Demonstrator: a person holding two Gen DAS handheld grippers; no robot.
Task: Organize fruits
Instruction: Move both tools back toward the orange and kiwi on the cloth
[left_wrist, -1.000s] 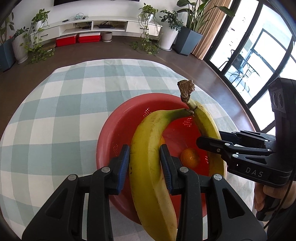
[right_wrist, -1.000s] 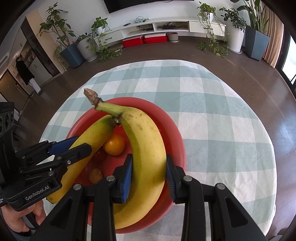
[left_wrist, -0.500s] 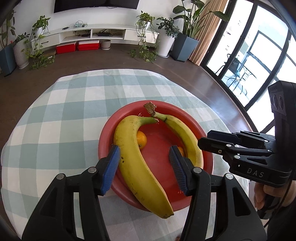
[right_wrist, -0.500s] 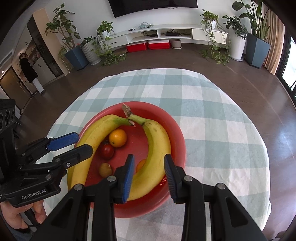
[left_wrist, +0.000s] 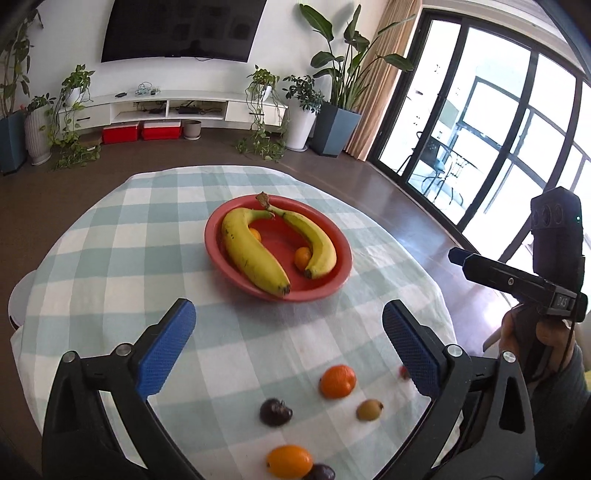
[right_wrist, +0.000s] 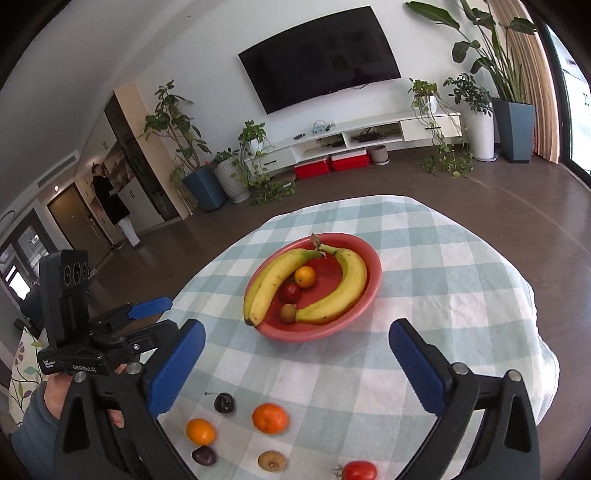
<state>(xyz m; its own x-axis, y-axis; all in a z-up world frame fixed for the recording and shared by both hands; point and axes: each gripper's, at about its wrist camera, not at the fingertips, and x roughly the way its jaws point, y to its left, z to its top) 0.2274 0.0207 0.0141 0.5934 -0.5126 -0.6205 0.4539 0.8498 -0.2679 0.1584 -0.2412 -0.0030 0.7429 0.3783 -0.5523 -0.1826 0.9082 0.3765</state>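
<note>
Bare checked cloth on the counter (left_wrist: 122, 258) lies open between the red round bowl (left_wrist: 338, 273) and the loose small fruits (right_wrist: 269, 417) nearer the camera.

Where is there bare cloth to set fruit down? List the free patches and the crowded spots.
Free: the checked cloth right of the red bowl and behind it, and the strip between the bowl and the loose mandarin. Crowded: the near edge, with small fruit scattered, and the bowl, filled by two bananas.
</note>
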